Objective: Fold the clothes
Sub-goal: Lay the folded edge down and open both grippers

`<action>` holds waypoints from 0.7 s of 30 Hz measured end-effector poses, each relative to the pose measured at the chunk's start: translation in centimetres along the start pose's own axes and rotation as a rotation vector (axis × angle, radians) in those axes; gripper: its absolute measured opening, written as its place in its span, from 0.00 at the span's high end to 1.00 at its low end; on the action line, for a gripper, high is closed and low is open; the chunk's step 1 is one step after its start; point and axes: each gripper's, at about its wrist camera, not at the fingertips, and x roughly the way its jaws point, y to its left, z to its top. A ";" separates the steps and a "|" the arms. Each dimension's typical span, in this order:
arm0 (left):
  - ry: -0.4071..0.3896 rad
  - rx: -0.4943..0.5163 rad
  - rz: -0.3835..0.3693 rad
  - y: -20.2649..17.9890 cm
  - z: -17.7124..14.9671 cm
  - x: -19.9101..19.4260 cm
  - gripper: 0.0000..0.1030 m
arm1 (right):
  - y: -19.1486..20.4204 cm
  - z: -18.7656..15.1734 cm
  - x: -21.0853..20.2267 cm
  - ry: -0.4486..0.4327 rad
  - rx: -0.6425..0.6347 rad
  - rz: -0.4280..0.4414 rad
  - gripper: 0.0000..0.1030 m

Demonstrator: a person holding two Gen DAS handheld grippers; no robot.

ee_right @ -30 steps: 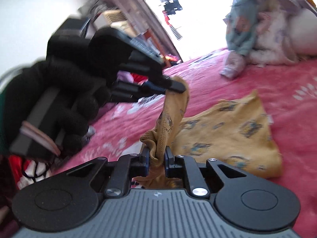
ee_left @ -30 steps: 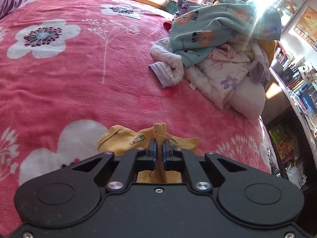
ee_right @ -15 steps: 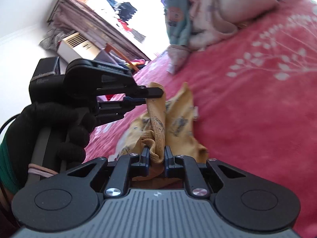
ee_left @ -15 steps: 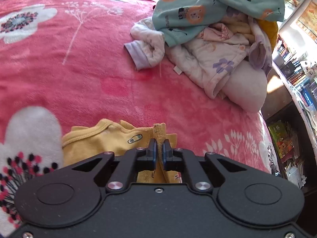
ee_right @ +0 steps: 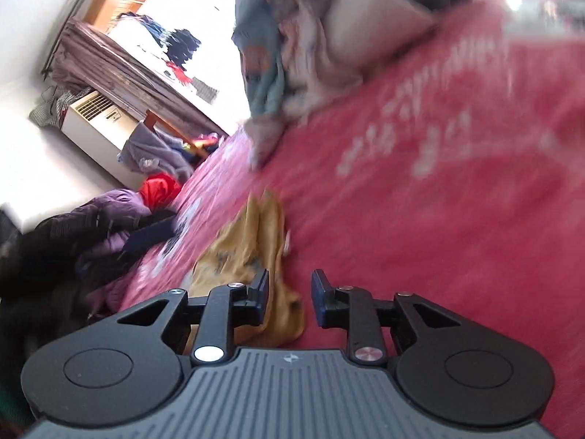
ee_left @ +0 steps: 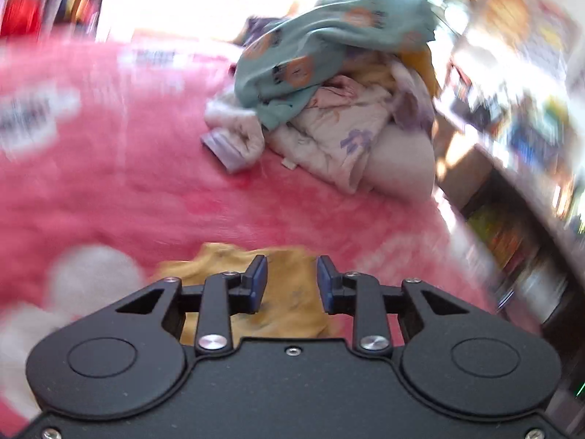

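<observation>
A: Where's the yellow garment lying?

B: On the pink floral blanket, bunched up at the near side of it, well apart from the pile of clothes at the blanket's far side. In the right wrist view the same yellow garment runs as a crumpled strip across the blanket, pointing toward the pile.

A: And the left gripper?

B: Its jaws stand apart and are opening. The garment shows in the gap between the blue pads, but neither pad presses on it; the cloth lies below them on the blanket.

A: The right gripper?

B: Also parted and opening. The near end of the garment sits by its left-side finger; the other finger is over bare blanket. I see no pinch on the cloth, though blur makes the touch at that finger hard to judge.

A: What's on top of the pile?

B: A teal piece with orange lion prints, over pale flowered pieces. Beyond the blanket's edge, a bookshelf, blurred
</observation>
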 end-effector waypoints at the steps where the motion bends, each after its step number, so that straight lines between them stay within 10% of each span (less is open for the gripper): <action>1: -0.008 0.072 0.027 -0.4 -1.3 -0.7 0.74 | 0.5 0.2 -0.2 -0.013 -0.033 0.012 0.73; 8: -0.031 0.276 0.055 -1.7 -9.7 0.2 0.74 | 4.6 -1.3 2.4 0.021 -0.303 0.001 0.73; 13: -0.173 0.333 -0.014 -2.7 -8.7 -1.9 0.74 | 4.8 2.4 4.8 0.071 -0.346 0.016 0.61; 18: -0.133 0.335 -0.070 -2.9 -9.4 -0.1 0.74 | 5.5 6.1 9.7 0.201 -0.416 -0.003 0.61; 21: -0.097 0.271 -0.089 -2.4 -9.1 0.4 0.74 | 5.2 6.6 12.4 0.284 -0.447 -0.030 0.84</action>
